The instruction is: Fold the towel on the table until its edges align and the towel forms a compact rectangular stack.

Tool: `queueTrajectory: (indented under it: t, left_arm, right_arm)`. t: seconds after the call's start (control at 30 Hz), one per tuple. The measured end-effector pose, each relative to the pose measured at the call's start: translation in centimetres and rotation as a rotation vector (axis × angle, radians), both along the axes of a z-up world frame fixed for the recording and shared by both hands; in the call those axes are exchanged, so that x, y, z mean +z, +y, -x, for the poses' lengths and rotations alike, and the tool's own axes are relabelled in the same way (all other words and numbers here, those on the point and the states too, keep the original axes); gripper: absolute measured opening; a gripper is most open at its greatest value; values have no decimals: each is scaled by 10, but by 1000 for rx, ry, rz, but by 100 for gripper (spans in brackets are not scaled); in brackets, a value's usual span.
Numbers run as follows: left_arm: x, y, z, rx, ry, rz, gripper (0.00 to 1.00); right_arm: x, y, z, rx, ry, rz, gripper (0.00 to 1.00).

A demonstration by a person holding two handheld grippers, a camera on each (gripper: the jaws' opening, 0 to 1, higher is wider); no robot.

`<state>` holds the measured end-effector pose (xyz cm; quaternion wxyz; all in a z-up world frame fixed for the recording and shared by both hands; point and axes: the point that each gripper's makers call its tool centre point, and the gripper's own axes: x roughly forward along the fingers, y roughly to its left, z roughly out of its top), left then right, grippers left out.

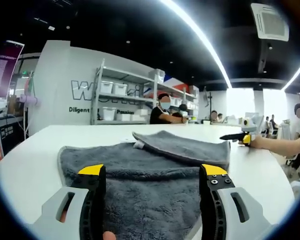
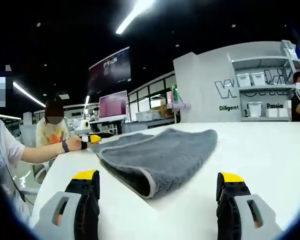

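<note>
Towel point(image 1: 155, 175): grey, lies on the white table point(image 1: 35, 160). Part folded, a flap on the far right side is laid back over the rest, so there's a double layer there. Near part is single layer, spreads toward me.
Towel, right gripper view point(image 2: 160, 152): seen from the side, folded edge faces me, two layers w/ pale hem showing at the near corner.
Left gripper point(image 1: 152, 192): mine, jaws spread wide, nothing between them. They hang over the towel's near part; can't tell if tips touch the cloth. Held there, I judge, to be ready for the near edge.
Right gripper point(image 2: 157, 192): also released, jaws wide apart, bare table between them. Sits just short of the folded edge, lined up w/ it, prob. to take that side next.
Right gripper, left gripper view point(image 1: 240, 136): off the towel's right edge, in my hand, low over the table.
Progress: my guess, one fold in, edges not yet matched; not a compact stack.
Risk: flap looks skewed, so corners may not meet.
Background: shelves point(image 1: 122, 97) w/ white bins, people seated far off.
</note>
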<state>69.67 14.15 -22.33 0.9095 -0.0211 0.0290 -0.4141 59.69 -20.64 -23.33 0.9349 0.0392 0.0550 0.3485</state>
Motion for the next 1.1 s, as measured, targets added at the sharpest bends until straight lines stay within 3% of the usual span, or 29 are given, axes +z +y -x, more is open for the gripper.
queueTrajectory:
  t: [0.23, 1.1]
  left_arm:
    - [-4, -5, 3, -12, -12, -44, 75]
    - [-4, -5, 2, -14, -8, -44, 75]
  right_arm:
    - [2, -3, -1, 0, -3, -10, 99]
    - [4, -6, 1, -6, 0, -25, 99]
